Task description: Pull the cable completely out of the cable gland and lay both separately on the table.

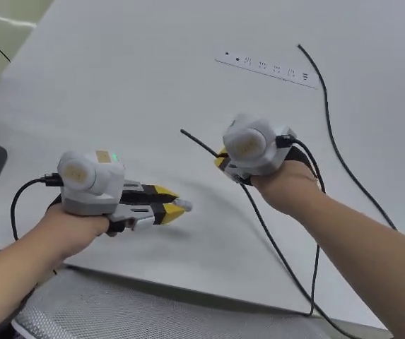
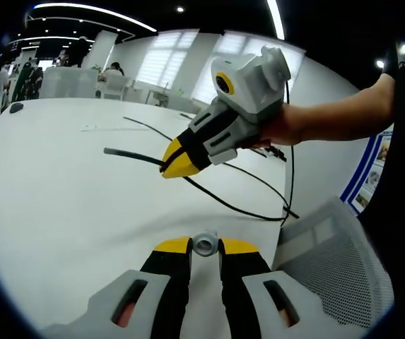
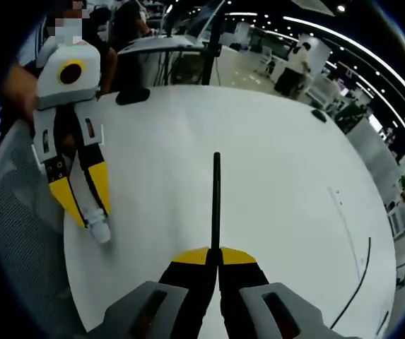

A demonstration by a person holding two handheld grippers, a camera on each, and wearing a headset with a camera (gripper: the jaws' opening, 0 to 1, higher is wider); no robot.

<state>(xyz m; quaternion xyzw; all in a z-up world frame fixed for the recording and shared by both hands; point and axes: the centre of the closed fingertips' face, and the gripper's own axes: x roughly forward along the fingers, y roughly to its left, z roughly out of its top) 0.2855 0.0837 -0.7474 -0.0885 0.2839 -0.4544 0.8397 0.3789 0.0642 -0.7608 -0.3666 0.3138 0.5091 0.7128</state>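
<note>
- The left gripper [image 1: 179, 205] is held over the white counter [image 1: 117, 85], on the near side of the power strip [image 1: 267, 69] and well apart from it. Its jaws point across toward the other gripper.
- Its jaws are clamped on the cable gland [image 1: 186, 206], a small pale grey piece that sticks out past the yellow tips. In the left gripper view the cable gland [image 2: 204, 243] sits squeezed between the two tips of the left gripper [image 2: 204, 248].
- The right gripper [image 1: 222, 161] is held between the power strip and the counter's near edge. Its jaws are pressed together on the black cable [image 1: 198, 143].
- In the right gripper view a short, straight free end of the cable [image 3: 215, 205] stands out past the tips of the right gripper [image 3: 215, 256].
- The free end of the cable points away from the gland and the two are clearly apart.
- From the right gripper the rest of the cable runs away from the power strip, across the counter and over its near edge.
- A grey mesh chair [image 1: 117, 311] sits beyond that edge, farthest from the power strip.
</note>
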